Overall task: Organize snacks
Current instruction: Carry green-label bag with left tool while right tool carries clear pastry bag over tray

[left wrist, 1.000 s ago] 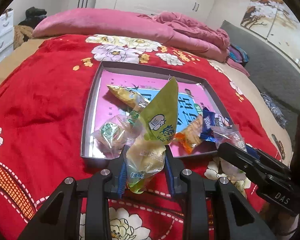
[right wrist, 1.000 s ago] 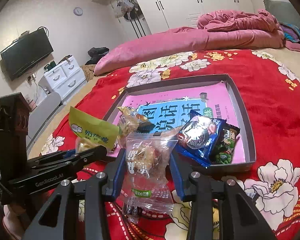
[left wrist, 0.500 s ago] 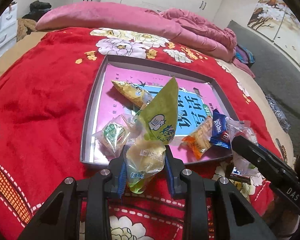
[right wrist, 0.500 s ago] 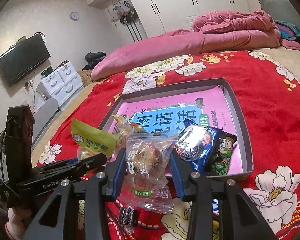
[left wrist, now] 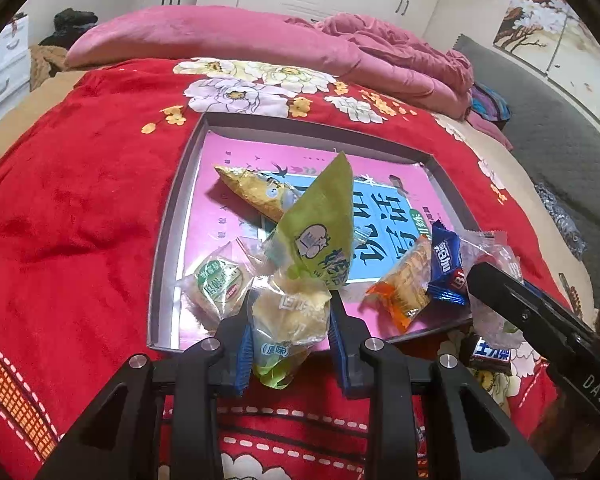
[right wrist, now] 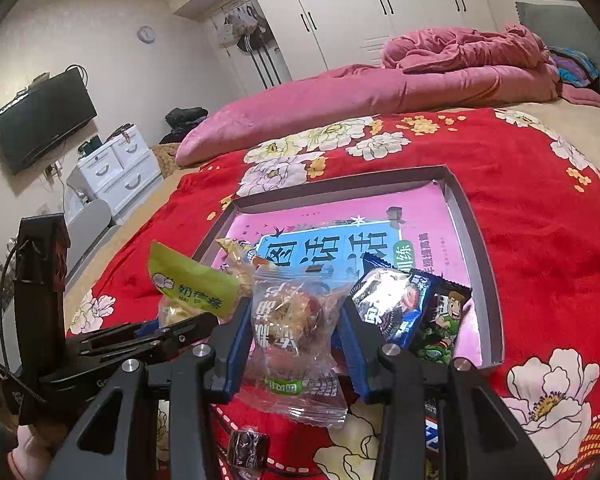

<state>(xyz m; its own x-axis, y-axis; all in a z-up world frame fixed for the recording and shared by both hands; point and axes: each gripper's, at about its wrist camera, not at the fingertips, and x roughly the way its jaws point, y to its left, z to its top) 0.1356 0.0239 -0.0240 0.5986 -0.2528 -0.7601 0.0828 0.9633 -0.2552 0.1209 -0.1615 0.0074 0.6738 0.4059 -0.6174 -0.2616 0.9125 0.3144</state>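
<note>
Where left cam sees orange pack (left wrist: 402, 288), right doesn't.

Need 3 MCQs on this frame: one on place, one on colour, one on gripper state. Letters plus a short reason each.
1. Where does the small brown Snickers bar lie?
A. inside the tray
B. on the red blanket outside the tray's near rim
C. on the pink duvet

2. What colour is the top of the packet in the left gripper?
A. green
B. blue
C. orange

3. What is the state of the right gripper?
A. open and empty
B. shut on a blue packet
C. shut on a clear snack bag

Answers:
1. B: the bar sits on the red blanket, just beyond the near rim of the tray.
2. A: the green-topped packet sticks up between the fingers.
3. C: both pads press the sides of the clear snack bag.
</note>
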